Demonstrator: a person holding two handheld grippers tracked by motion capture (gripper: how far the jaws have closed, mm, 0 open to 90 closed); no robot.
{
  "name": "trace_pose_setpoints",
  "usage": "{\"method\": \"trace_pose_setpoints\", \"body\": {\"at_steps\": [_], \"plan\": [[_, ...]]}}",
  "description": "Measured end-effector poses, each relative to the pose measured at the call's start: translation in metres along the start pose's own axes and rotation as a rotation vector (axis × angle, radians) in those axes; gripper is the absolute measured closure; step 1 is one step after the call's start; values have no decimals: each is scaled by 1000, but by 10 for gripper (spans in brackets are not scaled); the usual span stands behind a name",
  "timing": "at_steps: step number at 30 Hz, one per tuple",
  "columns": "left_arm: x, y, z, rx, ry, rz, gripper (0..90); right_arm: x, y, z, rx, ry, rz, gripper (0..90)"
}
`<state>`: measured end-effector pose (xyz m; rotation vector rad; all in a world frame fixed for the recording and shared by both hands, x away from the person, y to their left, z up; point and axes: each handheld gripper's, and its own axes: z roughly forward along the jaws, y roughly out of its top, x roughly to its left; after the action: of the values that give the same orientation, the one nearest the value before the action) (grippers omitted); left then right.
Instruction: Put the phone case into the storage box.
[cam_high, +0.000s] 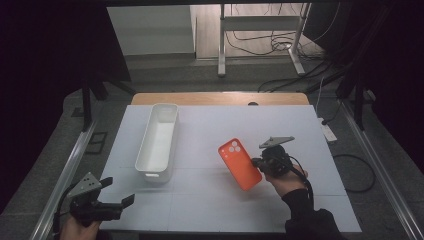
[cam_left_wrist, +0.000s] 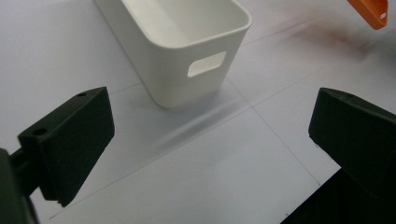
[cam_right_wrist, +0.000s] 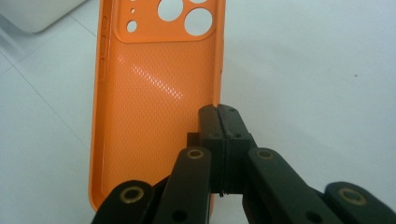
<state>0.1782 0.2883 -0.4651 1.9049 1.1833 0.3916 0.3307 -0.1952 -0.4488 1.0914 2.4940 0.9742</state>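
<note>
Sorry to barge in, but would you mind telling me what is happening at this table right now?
A person is working with a handheld gripper in each hand. The right gripper is shut on the side edge of an orange phone case and holds it tilted above the white table. The left gripper rests open near the front left corner, holding nothing. A white bin stands empty on the table to the left of the case.

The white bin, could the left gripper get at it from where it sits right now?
Probably yes. The left gripper has its jaws open with nothing between them, and bare table lies between it and the white bin. The orange phone case is off to the side, pinched by the right gripper.
</note>
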Motion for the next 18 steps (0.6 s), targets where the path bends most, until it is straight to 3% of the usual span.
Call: {"method": "trace_pose_setpoints", "body": {"at_steps": [4,18], "plan": [[-2,3,2,-18,-34,-3,10,1,0,-5,-39,-12,1,894],[-14,21,11,-66,-83,34,0,0,1,-18,-120,-10,20,894]]}}
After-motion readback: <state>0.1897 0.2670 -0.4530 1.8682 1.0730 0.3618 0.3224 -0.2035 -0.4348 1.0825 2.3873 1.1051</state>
